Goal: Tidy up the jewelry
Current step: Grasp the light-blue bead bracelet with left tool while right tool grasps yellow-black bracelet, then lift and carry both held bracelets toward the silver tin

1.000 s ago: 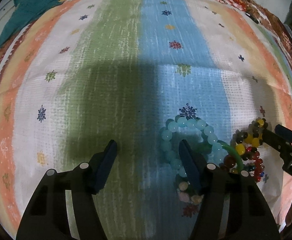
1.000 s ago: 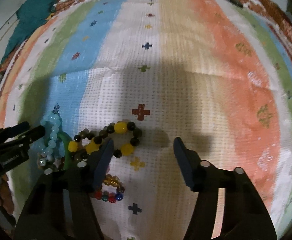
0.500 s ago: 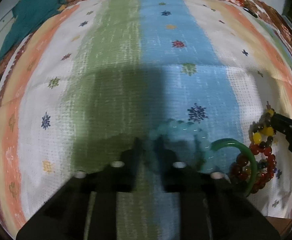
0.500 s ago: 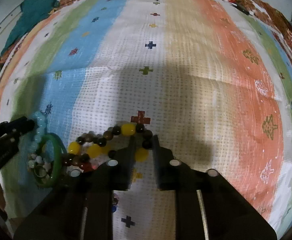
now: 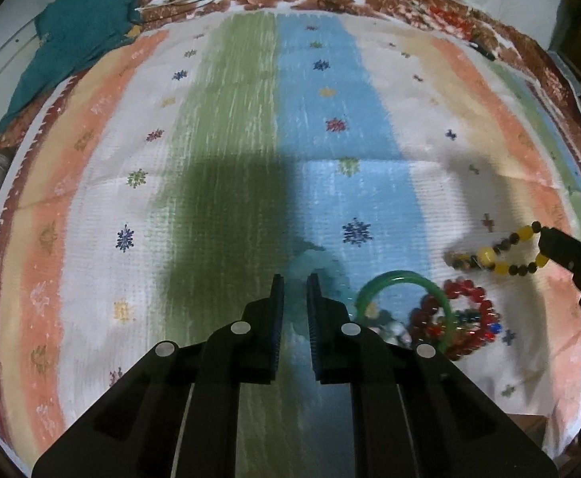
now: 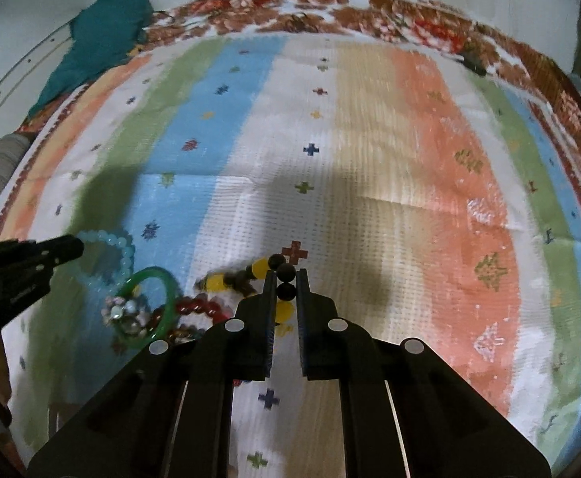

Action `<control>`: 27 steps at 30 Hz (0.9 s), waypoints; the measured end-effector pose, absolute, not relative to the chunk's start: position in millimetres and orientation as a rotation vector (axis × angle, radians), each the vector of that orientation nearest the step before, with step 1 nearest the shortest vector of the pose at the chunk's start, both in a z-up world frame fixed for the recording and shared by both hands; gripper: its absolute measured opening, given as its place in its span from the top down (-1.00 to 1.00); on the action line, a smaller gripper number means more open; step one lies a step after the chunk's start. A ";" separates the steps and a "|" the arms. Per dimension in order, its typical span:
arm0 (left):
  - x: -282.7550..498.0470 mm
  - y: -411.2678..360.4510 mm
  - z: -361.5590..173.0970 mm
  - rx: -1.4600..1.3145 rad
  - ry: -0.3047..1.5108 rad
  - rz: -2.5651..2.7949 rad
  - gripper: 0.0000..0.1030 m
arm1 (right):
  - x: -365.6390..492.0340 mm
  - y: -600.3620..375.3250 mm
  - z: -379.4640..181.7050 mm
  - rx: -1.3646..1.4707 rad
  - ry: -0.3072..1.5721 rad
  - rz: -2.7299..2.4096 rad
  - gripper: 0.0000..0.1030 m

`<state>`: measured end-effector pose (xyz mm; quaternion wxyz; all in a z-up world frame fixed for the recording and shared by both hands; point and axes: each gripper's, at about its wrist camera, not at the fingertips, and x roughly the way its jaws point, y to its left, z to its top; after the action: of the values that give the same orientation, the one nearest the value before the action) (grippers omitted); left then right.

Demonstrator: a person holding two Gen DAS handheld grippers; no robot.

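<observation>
1. While both grippers hang over the striped cloth point(image 5: 250, 127), each one is closed on a bead bracelet.
2. The left gripper point(image 5: 295, 283) has its jaws almost together, and the pale aqua bracelet point(image 5: 318, 267) is pinched between them; the beads look blurred in the left wrist view.
3. In the right wrist view this aqua bracelet point(image 6: 119, 245) hangs as a loop from the tip of the left gripper point(image 6: 73, 247), just beyond the green bangle point(image 6: 159, 279).
4. The right gripper point(image 6: 284, 279) is closed on the yellow and dark bracelet point(image 6: 258, 269); two dark beads sit between its pads and a yellow bead is lower in the gap.
5. In the left wrist view the same bracelet point(image 5: 489, 257) hangs from the right gripper point(image 5: 545, 239), to the right of the green bangle point(image 5: 402, 279) and a little beyond it.
6. The green bangle lies on the blue stripe of the cloth.
7. A red bead bracelet point(image 5: 470, 310) lies touching the right side of the bangle, and a small cluster of pale and dark beads point(image 6: 125, 310) lies inside the bangle.
8. Far behind the bangle, at the far left corner of the cloth, a teal fabric point(image 5: 79, 36) lies.
</observation>
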<state>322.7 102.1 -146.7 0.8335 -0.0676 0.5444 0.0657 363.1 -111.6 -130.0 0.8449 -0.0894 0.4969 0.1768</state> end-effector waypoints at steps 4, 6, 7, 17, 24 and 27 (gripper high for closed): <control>315.8 94.3 -135.4 -0.144 1.133 0.124 0.79 | 352.8 -110.7 -119.4 -0.194 1.029 0.386 0.80; 311.3 90.5 -128.5 -0.139 1.120 0.119 0.79 | 346.9 -111.1 -115.7 -0.193 1.021 0.392 0.80; 310.1 89.4 -126.2 -0.138 1.116 0.117 0.79 | 345.3 -111.0 -114.6 -0.192 1.018 0.395 0.80; 295.6 82.2 -105.3 -0.118 1.078 0.103 0.79 | 328.6 -117.5 -102.3 -0.183 0.995 0.396 0.80; 285.0 77.7 -93.0 -0.133 1.060 0.086 0.79 | 315.4 -121.0 -87.7 -0.179 0.950 0.400 0.80; 277.7 74.1 -84.4 -0.140 1.046 0.070 0.79 | 309.0 -121.9 -79.1 -0.177 0.922 0.402 0.80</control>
<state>277.7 74.1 -84.4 0.8635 -0.0667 0.4988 0.0336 309.0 -121.9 -79.1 0.8723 -0.0846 0.4414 0.1926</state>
